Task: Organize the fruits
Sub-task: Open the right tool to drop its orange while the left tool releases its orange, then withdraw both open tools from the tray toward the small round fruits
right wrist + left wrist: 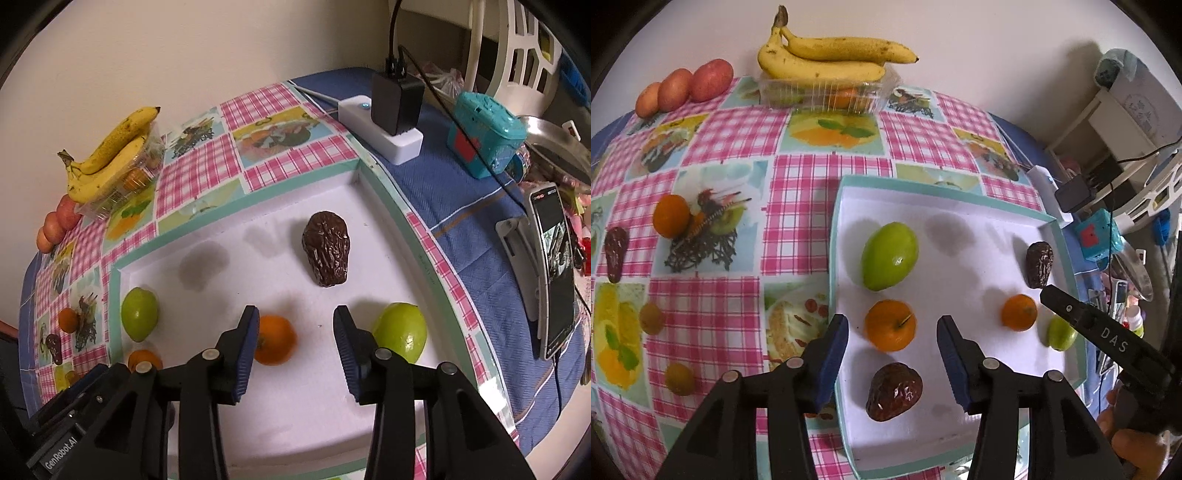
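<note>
Left wrist view: left tool [892, 350] wide open, holding nothing, poised over the near left part of the white tray [960, 435]; an orange [890, 325] lies between its pads, not touched; a dark date [894, 391] sits just nearer, toward the tray's near edge; a large green fruit [889, 255] lies beyond the orange. Toward the tray's right edge: a second date [1039, 268], a second orange [1019, 312], a small green fruit [1061, 333]. Out on the checked counter [798, 192], left of the tray: a loose orange [670, 216], a date [616, 248] near the left edge, two small brownish fruits [652, 318]. At the far edge, bananas [827, 59] on a clear punnet [820, 92], red-skinned fruit [687, 86] beside it.

Right wrist view: right tool [293, 352] also wide open and empty, above the tray's near right part; its left pad overlaps the orange [275, 343] in the picture, contact cannot be told; the green fruit [400, 332] sits just right of its right pad; the date [327, 248] lies beyond, well apart.

Judgement: tray holds two loose trios; loose fruit remains on the counter. For a clean pick, centre the pads either side of one fruit only, come down square, close gently on the widest girth; round fruit will roll if nudged off-centre; keep the two tools from crowding each other over the tray.
</note>
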`<state>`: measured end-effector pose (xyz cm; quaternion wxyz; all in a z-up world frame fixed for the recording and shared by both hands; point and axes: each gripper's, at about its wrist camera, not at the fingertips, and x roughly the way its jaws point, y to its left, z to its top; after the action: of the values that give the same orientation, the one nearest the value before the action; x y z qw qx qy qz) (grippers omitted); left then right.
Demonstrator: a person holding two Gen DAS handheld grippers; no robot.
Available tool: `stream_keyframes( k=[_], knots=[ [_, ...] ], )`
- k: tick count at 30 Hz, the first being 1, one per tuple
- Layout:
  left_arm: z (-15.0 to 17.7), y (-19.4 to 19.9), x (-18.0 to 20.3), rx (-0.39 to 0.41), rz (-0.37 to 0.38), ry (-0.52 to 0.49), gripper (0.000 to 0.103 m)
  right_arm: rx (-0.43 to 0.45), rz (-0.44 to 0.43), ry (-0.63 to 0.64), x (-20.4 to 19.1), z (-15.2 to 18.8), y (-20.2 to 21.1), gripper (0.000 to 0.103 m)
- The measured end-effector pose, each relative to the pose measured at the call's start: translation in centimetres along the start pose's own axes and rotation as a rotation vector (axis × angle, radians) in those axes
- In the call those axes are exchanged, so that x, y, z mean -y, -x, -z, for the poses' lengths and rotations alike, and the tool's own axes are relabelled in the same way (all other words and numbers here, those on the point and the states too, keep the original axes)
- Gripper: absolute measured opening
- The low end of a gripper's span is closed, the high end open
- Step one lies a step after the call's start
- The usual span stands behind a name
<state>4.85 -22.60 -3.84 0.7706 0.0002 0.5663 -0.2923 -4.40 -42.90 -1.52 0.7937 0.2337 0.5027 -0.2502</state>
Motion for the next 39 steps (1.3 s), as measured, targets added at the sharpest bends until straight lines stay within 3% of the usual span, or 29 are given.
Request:
stream_keyframes(
  k=[7,12,18,24,26,28,29,30,32,34,36,39],
  knots=[
    [-0.5,2.3,-1.8,0.038,-0.027,0.028,0.058,0.009,0.01,0.037,-1.2,0.5,1.0,0.043],
    [-0.7,3.9,-4.7,0.074,-0.077,0.087,0.062,-0.009,0.019,0.071,-2.3,1.2,0.7,0.043],
    [-1.1,5.2,-9.2,0.101,-0.187,0.153,0.064,-0.018,0.014,0.112,-4.4,1.7,0.6,0.043],
    [-1.2,6.3,-12.1,0.124,-0.207,0.214,0.065,-0.023,0.002,0.151,-6.4,2.1,0.3,0.043],
    [-1.2,6.5,-12.5,0.129,-0.218,0.218,0.073,-0.024,-0.002,0.151,-6.9,2.2,0.3,0.043],
    [-1.2,6.7,-12.7,0.13,-0.23,0.22,0.082,-0.023,-0.002,0.151,-7.4,2.3,0.1,0.052],
    [-1.2,6.7,-12.9,0.129,-0.237,0.222,0.086,-0.024,-0.001,0.151,-7.6,2.3,0.1,0.065],
    [-1.1,6.8,-13.0,0.129,-0.244,0.226,0.088,-0.025,-0.001,0.153,-7.7,2.3,0.0,0.071],
    [-1.1,6.7,-13.3,0.125,-0.265,0.239,0.102,-0.031,0.002,0.161,-8.2,2.5,-0.2,0.072],
    [-1.1,6.6,-13.9,0.12,-0.285,0.257,0.103,-0.035,0.009,0.168,-8.6,2.6,-0.5,0.075],
    [-1.0,6.5,-14.3,0.115,-0.299,0.272,0.103,-0.036,0.011,0.175,-8.9,2.7,-0.6,0.086],
    [-0.8,6.3,-14.8,0.108,-0.317,0.282,0.103,-0.022,0.012,0.182,-9.2,2.7,-0.5,0.09]
  ],
)
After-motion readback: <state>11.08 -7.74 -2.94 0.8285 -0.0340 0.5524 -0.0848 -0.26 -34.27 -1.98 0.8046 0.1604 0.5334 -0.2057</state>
